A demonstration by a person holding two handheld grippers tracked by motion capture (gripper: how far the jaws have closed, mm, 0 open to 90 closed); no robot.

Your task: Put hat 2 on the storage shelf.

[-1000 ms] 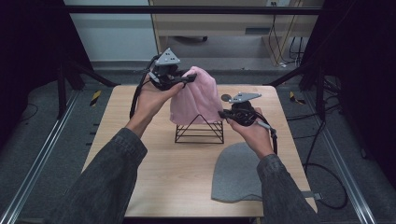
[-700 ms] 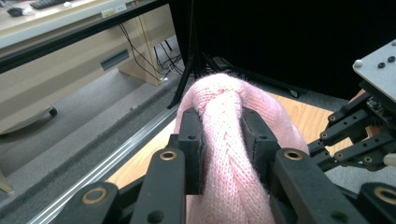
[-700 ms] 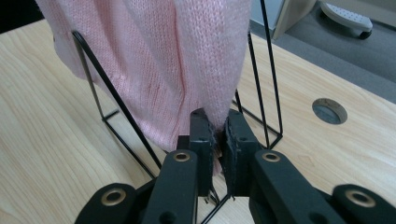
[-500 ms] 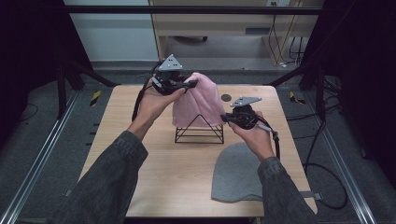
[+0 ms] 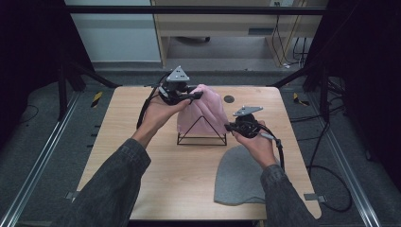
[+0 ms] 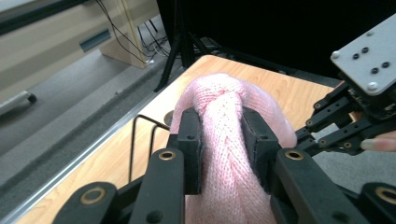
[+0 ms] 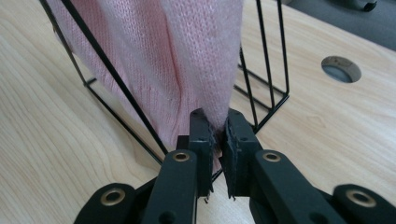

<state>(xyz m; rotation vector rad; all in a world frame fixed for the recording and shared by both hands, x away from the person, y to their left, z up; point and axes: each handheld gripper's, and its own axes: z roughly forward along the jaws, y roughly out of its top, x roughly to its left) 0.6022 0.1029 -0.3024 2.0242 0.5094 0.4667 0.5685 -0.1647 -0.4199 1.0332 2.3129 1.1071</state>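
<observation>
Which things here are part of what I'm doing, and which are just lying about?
In the job:
- pink knitted hat, over the rack
- black wire rack
- left gripper, clamped on the hat's top
- right gripper, pinching its lower edge

Lying about:
- grey knitted hat, flat on the table

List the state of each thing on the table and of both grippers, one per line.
Pink knit hat: draped over the wire stand, pinched at top and lower edge.
Wire stand: upright on the table.
Grey hat: flat, untouched.
Left gripper: shut on the pink hat's top.
Right gripper: shut on its lower edge.
</observation>
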